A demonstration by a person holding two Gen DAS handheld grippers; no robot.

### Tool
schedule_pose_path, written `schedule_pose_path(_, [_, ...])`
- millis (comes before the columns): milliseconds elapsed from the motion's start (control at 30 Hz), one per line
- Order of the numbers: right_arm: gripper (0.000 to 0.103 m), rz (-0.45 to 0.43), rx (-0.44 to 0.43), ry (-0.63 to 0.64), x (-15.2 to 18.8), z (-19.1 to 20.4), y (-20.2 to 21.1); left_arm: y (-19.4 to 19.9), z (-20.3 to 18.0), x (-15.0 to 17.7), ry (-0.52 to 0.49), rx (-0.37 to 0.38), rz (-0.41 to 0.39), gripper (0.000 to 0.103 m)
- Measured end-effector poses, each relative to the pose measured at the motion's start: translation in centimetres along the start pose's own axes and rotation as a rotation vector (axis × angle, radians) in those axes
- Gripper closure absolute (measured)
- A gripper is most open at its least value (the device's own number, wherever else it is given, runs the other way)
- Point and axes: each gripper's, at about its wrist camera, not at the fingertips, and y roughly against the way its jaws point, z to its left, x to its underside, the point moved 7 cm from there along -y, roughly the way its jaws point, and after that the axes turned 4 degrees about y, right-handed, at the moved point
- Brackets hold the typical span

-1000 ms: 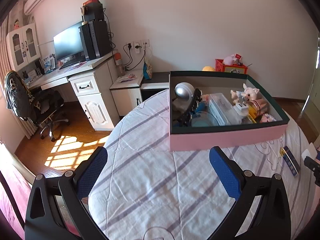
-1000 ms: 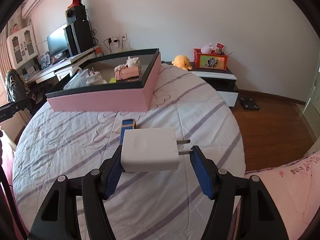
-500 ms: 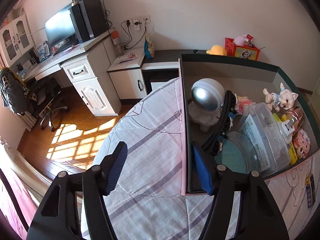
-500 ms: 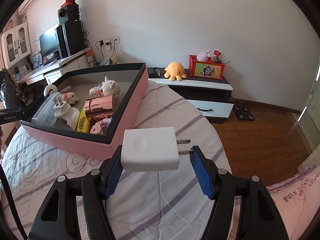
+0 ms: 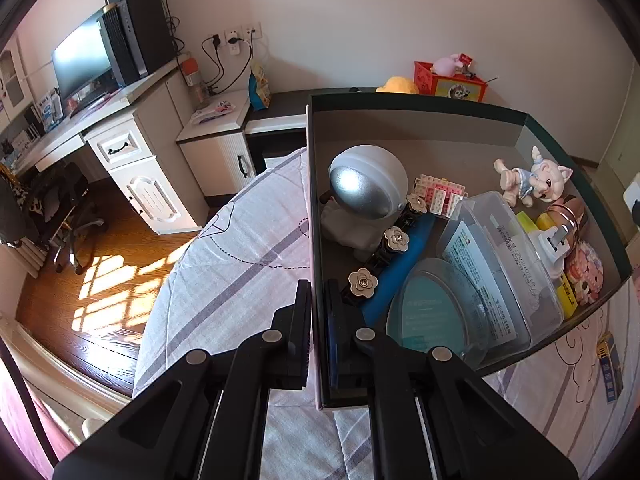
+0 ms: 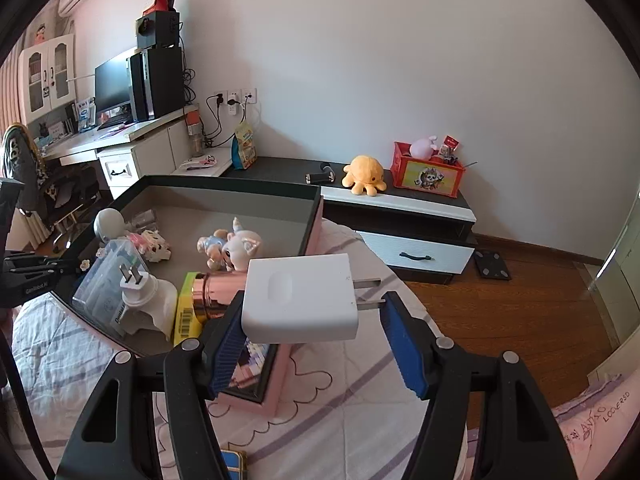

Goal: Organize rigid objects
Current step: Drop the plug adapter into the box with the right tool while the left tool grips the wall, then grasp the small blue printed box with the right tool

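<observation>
1. Step in hand: the white charger [image 6: 298, 298] is being carried to the pink storage box [image 5: 420, 114], while the other hand steadies that box. The charger hangs above the near right corner of the box, not yet inside it.

2. Left gripper [image 5: 318, 308]: its jaws are pressed together on the left wall of the box, one finger outside on the bedsheet [image 5: 240, 248] side and one inside. The pinch sits at the near end of that wall.

3. Right gripper [image 6: 308, 336]: its jaws stand partly spread and hold the charger across its length. The left pad [image 6: 226, 348] bears on the charger's body. The prongs point right toward the other pad; whether they touch it cannot be told with certainty.

4. Box contents: a silver-domed figure [image 5: 366, 184] at the far left, a black strap with flower studs [image 5: 384, 256], a clear plastic case [image 5: 504, 268], a pig figurine [image 5: 536, 180], a white plug adapter [image 6: 146, 298] and a rose-gold cylinder [image 6: 218, 290].

5. Next move, as judged: carry the charger farther left over the box and lower it onto a free patch. The near right corner is crowded, so the bare floor toward the far wall looks the better place.

6. Release calls for spreading the right jaws only once the charger rests on something. The left pinch should hold until then.
</observation>
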Motion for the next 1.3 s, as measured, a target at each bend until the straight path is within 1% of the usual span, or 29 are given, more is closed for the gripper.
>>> schedule_pose_path(167, [0.036, 0.001, -0.054, 0.009, -2.1, 2.1, -1.3, -0.1, 0.0, 0.1, 0.003, -0.001, -0.003, 0.097])
schedule_pose_path(333, [0.036, 0.037, -0.121, 0.017, -3.5, 5.0, -3.9, -0.1, 0.2, 0.2, 0.004, 0.0, -0.003, 0.098])
schedule_pose_path(500, [0.036, 0.078, -0.162, 0.038, -3.5, 7.5, -6.0, -0.1, 0.2, 0.2, 0.004, -0.001, -0.002, 0.097])
schedule_pose_path(567, [0.036, 0.073, -0.164, 0.037, -3.5, 8.0, -6.3, -0.1, 0.2, 0.2, 0.006, 0.001, -0.003, 0.097])
schedule_pose_path(667, [0.036, 0.076, -0.198, 0.019, -3.5, 8.4, -6.7, -0.1, 0.2, 0.2, 0.006, 0.0, -0.003, 0.097])
schedule_pose_path(700, [0.035, 0.071, -0.193, 0.02, -3.5, 8.4, -6.6, -0.1, 0.2, 0.2, 0.005, -0.001, -0.003, 0.097])
schedule_pose_path(767, [0.034, 0.068, -0.184, 0.033, -3.4, 8.6, -6.4, 0.0, 0.2, 0.2, 0.006, -0.001, -0.003, 0.098])
schedule_pose_path(900, [0.034, 0.046, -0.172, 0.015, -3.6, 8.0, -5.4, 0.5, 0.3, 0.5, 0.003, -0.005, -0.006, 0.097])
schedule_pose_path(1067, [0.032, 0.035, -0.147, 0.001, -3.2, 6.8, -3.3, 2.0, 0.2, 0.9, 0.007, 0.005, -0.013, 0.097])
schedule_pose_path(1200, [0.026, 0.037, -0.11, -0.023, -1.5, 5.2, -0.5, 4.2, 0.0, 1.8, 0.002, 0.015, -0.038, 0.096])
schedule_pose_path(1300, [0.025, 0.044, -0.087, -0.04, 0.6, 3.8, 2.0, 6.4, 0.2, 2.8, 0.007, 0.03, -0.064, 0.096])
